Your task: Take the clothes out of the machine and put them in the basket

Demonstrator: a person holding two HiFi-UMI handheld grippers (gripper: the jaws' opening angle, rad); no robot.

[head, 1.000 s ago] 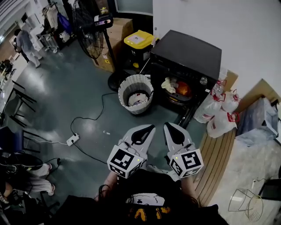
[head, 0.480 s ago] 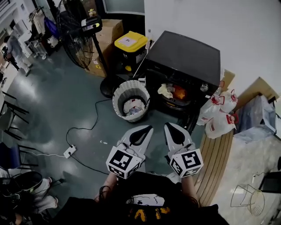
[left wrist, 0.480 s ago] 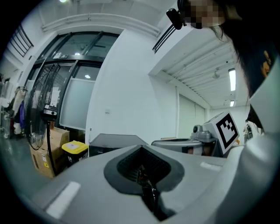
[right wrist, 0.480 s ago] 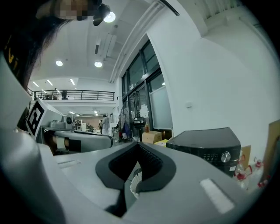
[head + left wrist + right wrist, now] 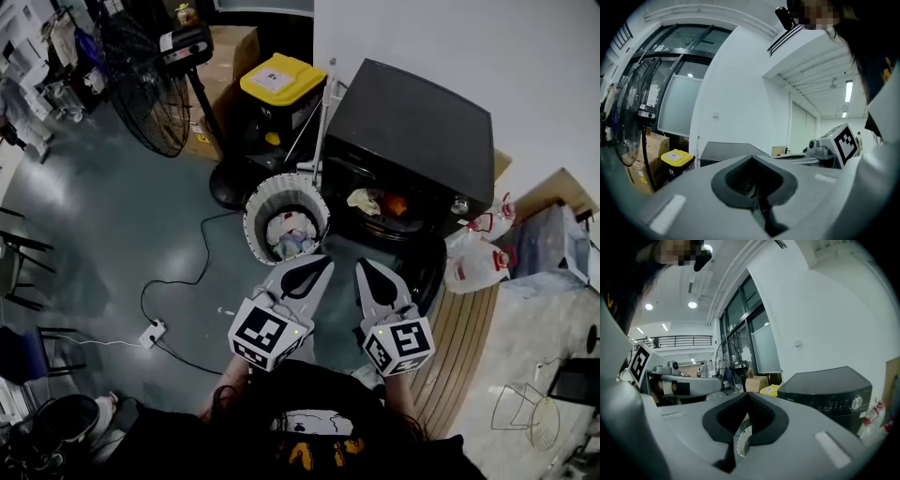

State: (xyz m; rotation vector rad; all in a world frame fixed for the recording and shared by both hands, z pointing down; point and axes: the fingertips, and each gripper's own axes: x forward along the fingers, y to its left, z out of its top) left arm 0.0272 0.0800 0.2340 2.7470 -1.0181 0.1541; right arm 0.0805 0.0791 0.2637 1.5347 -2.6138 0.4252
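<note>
Head view first: left gripper [image 5: 317,267] and right gripper [image 5: 366,270] are held side by side low in the middle, each with its jaws closed tip to tip and nothing between them. The white basket [image 5: 255,216] stands on the floor at twelve o'clock from the left gripper, just past its tip, with some clothes [image 5: 286,234] lying inside. The black machine [image 5: 412,131] is at one o'clock from the right gripper, its door open, with a pale garment [image 5: 364,201] and an orange garment [image 5: 396,204] in its mouth. A yellow-lidded bin [image 5: 277,80] sits at ten o'clock of the machine, a fan [image 5: 141,89] further out at nine, and plastic bags [image 5: 473,267] at its five. Left gripper view: the jaws are pressed together and empty, with the machine's top behind them at twelve o'clock and the bin at nine. Right gripper view: the jaws meet on nothing, with the machine at three o'clock
</note>
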